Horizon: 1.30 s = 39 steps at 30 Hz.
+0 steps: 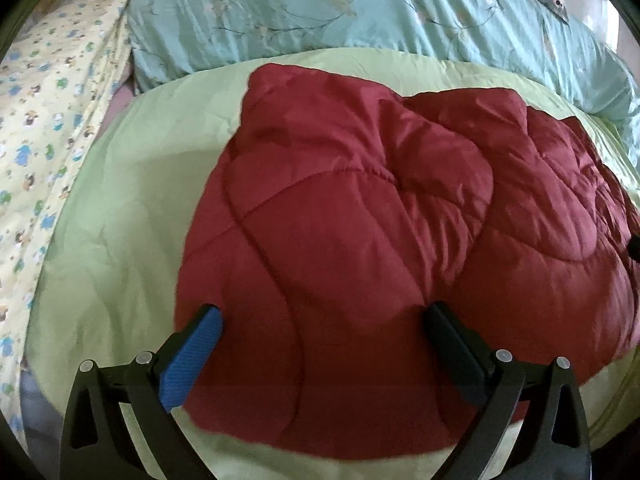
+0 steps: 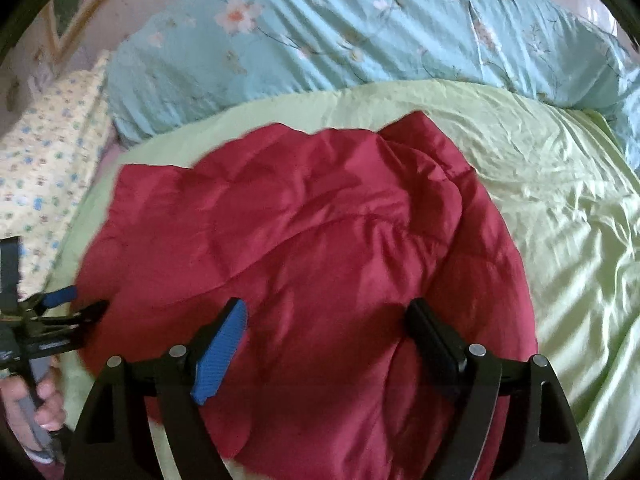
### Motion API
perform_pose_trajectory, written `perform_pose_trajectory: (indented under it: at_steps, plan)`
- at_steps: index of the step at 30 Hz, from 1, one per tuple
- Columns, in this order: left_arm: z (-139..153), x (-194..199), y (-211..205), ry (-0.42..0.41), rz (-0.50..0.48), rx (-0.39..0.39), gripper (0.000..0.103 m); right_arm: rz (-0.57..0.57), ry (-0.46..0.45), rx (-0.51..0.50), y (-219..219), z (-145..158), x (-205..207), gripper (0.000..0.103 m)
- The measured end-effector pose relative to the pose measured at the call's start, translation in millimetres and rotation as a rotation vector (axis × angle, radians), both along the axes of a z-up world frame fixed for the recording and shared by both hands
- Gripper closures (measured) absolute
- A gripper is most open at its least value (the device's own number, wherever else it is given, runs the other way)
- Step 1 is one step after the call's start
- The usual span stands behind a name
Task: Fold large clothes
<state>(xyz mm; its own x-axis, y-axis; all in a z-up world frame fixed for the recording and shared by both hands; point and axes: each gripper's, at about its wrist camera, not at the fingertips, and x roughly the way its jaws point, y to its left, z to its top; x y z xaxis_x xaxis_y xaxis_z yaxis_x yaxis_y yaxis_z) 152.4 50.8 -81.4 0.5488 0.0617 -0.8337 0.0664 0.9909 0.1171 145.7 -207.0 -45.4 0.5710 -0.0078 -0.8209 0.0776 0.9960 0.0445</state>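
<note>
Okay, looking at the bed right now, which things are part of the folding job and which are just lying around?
Part of the job:
red padded jacket
left tongs, open
right tongs, open

Just lying about:
green sheet
blue flowered quilt
yellow patterned cloth

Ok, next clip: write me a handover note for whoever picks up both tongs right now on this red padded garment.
Left tongs: open, hovering over the near left part of the red quilted garment, gripping nothing.
Right tongs: open, above the garment's near middle, also empty.
The garment lies bundled on the light green sheet, with the blue floral duvet behind it and the yellow patterned bedding to the left.
Done: it looks folded over on itself at least once, with layers overlapping.
Left: probably flatten the puffy layers and square the edges; whether another fold is needed I cannot tell.
</note>
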Motion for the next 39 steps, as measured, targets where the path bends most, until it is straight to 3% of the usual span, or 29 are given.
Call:
perform_pose_trajectory:
  at_steps: [17, 39]
  plan:
    - [15.3, -75.7, -22.5, -0.019, -0.042, 0.162, 0.0, 0.101, 0.081, -0.03, 44.2, 5.9, -73.6, 0.01]
    - [46.3, -101.8, -27.9, -0.08, -0.056, 0.146, 0.0, 0.18, 0.057, -0.105, 70.9, 34.4, -88.3, 0.003]
